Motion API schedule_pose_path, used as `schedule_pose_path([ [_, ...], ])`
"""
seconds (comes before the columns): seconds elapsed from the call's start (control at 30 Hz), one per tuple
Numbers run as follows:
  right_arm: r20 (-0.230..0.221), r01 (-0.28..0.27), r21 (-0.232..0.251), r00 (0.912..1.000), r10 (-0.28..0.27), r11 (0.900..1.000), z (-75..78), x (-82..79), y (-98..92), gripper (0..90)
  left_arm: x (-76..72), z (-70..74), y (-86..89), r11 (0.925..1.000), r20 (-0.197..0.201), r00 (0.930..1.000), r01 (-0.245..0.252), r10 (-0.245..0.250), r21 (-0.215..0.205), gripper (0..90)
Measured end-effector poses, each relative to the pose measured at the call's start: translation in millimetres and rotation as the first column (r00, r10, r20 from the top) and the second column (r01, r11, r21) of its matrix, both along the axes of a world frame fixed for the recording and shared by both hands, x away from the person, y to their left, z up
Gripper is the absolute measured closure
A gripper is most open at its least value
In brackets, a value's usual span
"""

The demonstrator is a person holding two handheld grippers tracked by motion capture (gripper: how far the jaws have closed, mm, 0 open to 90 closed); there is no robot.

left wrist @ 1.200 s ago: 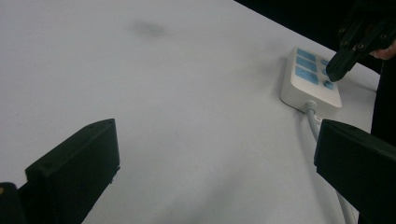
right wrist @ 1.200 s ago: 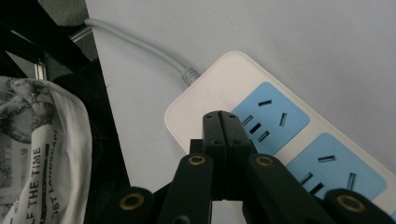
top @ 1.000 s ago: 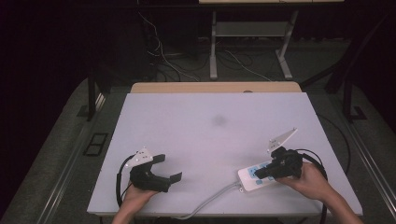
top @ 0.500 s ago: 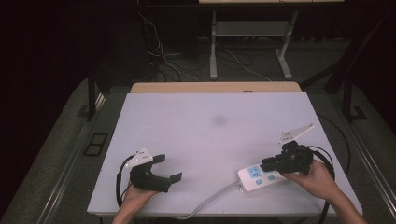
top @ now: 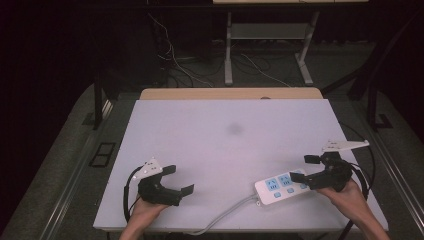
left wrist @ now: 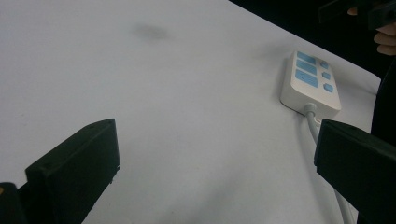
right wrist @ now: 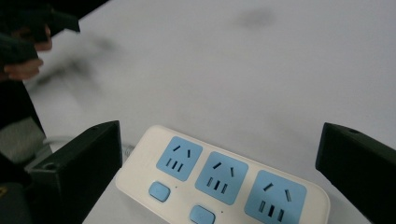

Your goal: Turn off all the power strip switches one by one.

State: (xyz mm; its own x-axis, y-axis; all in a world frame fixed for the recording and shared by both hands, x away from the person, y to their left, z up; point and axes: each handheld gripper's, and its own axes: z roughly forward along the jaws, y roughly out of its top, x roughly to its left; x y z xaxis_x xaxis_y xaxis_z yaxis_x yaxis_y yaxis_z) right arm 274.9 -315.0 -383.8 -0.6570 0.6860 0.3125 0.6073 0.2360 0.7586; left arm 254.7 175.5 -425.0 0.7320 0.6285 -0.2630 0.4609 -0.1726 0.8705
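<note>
My right gripper (top: pixel 306 169) stands near the worktop's (top: pixel 225 145) right edge, toward the front right corner; its jaws have just been opening and now stand wide apart, pressing on nothing. The power strip (top: pixel 281 185) lies flat on the worktop just beside those jaws, on their inner side, released. In the right gripper view the power strip (right wrist: pixel 224 182) sits low between my two black jaws, clear of both; it is white with three blue sockets and blue buttons. Its white cable (top: pixel 220 217) runs off toward the front edge. My left gripper (top: pixel 176 179) rests near the front left corner, well apart from the strip, jaws apart with nothing between them. A faint grey smudge (top: pixel 235 129) marks the worktop's middle
</note>
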Motion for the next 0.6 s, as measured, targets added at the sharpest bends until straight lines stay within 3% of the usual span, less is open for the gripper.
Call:
schedule_pose_path([
  [0.17, 0.039, 0.097, 0.081, 0.9941, -0.101, 0.992, -13.6, -14.0, -15.3, 0.4, -0.5, 0.2, -0.6, 1.0, -0.001, 1.0, 0.001, -0.001, 0.001, 0.0],
  [0.27, 0.054, 0.139, 0.079, 0.9882, -0.144, 0.987, -23.3, -20.7, -19.7, 0.5, -0.6, 0.2, -0.5, 1.0, 0.0, 1.0, 0.0, 0.0, 0.001, 0.0],
  [0.4, 0.027, 0.184, 0.076, 0.9821, -0.186, 0.98, -35.3, -25.9, -20.7, 0.5, -0.6, 0.2, -0.3, 1.0, 0.0, 1.0, 0.0, 0.0, 0.003, 0.0],
  [0.6, 0.033, 0.178, 0.057, 0.9831, -0.18, 0.982, -46.7, -28.2, -15.5, 0.5, 0.1, 0.3, -0.2, 1.0, 0.001, 1.0, 0.0, 0.0, 0.001, 0.0],
])
